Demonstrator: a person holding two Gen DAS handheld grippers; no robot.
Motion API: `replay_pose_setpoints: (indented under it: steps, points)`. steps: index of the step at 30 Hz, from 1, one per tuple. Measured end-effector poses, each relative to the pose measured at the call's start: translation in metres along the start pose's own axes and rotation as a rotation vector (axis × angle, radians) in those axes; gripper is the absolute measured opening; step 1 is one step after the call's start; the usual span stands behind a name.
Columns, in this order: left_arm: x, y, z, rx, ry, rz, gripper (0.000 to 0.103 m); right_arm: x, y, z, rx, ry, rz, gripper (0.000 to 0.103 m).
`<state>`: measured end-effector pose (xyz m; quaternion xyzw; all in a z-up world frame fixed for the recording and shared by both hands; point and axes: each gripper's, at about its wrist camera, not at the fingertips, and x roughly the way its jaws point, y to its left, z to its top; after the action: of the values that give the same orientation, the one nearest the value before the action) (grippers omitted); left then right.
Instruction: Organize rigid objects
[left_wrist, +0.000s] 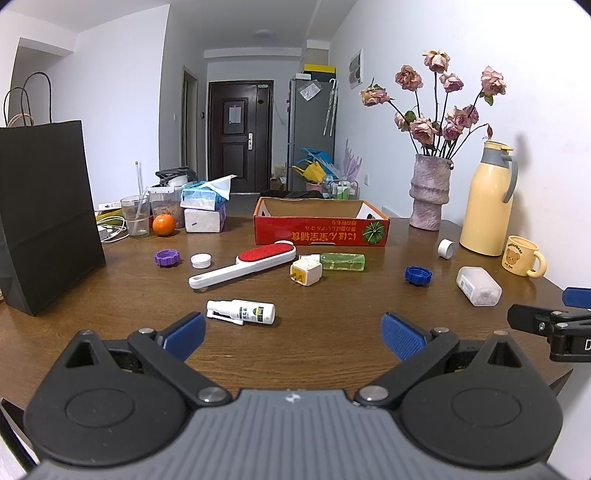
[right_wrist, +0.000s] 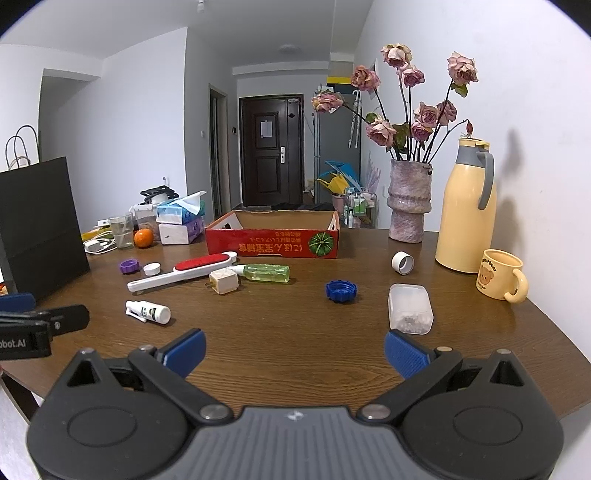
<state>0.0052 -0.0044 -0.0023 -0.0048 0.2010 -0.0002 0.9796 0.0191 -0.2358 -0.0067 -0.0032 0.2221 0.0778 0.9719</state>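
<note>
Left gripper: jaws apart, empty. Spray bottle: lying just ahead on table; judged light, rigid, slippery; best gripped across its body. Right gripper: jaws apart, empty.

Above the wooden table, the right gripper hangs with jaws wide apart and empty, facing a blue cap, a translucent box and the red cardboard tray.
</note>
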Motion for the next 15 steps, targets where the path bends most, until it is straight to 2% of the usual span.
replay_pose_setpoints:
  steps: [8, 15]
  points:
    - [0.004, 0.0, 0.001, -0.011, 0.001, -0.007, 0.103, 0.002, -0.001, 0.001, -0.003, -0.001, -0.006, 0.103]
    - [0.025, 0.007, 0.004, -0.021, 0.022, 0.003, 0.103, 0.016, -0.004, 0.005, 0.006, 0.016, -0.014, 0.103]
